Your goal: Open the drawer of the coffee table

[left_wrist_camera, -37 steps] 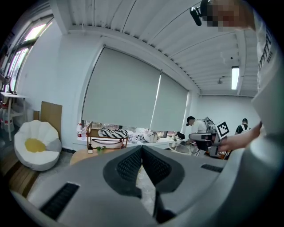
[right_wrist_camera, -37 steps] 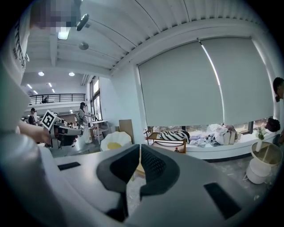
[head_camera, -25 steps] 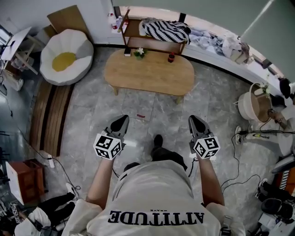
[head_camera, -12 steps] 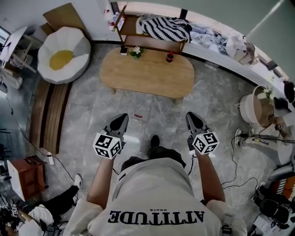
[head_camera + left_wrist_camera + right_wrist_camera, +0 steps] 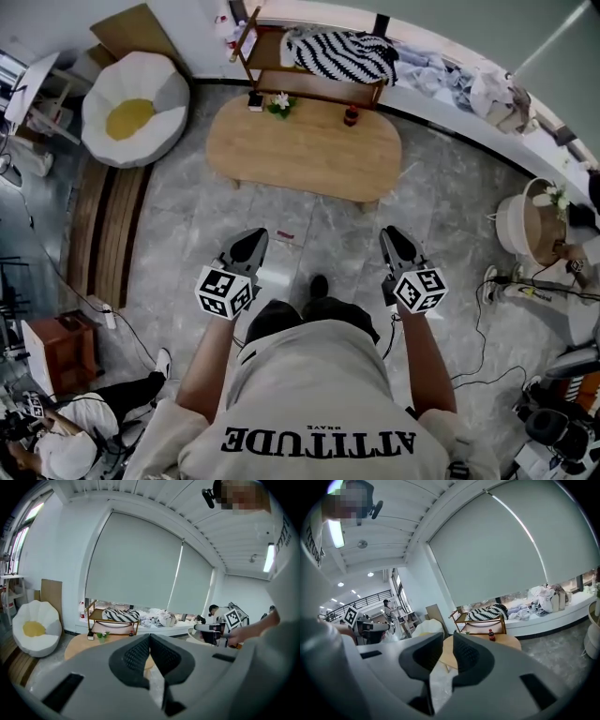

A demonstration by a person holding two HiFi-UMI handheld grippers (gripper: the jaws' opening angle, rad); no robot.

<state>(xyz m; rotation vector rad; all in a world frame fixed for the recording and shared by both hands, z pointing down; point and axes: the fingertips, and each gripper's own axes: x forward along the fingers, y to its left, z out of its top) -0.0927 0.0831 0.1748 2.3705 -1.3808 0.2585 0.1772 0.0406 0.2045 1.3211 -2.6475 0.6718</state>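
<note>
**Operator:** What can't I see from here?

**Spotter:** The drawer you're after. The low wooden surface (image 5: pixel 300 150) lies ahead of you across the grey floor (image 5: pixel 319 220), well apart from both tools. Only its top and a couple of legs show in the head view, and no drawer front can be made out in any view. (In your two gripper views, the tool bodies cover much of it.) A small plant (image 5: pixel 281 101) and a small bottle (image 5: pixel 351 116) stand near its far edge.

**Operator:** And the tools?

**Spotter:** Your left tool (image 5: pixel 253 237) has its jaws pressed together, tips meeting, with nothing caught between them. Your right tool (image 5: pixel 395 238) has just been opening. A narrow gap shows between its pads, and only floor and surface are seen through it, so it holds nothing. Both tools hang over the floor and touch nothing.
</note>
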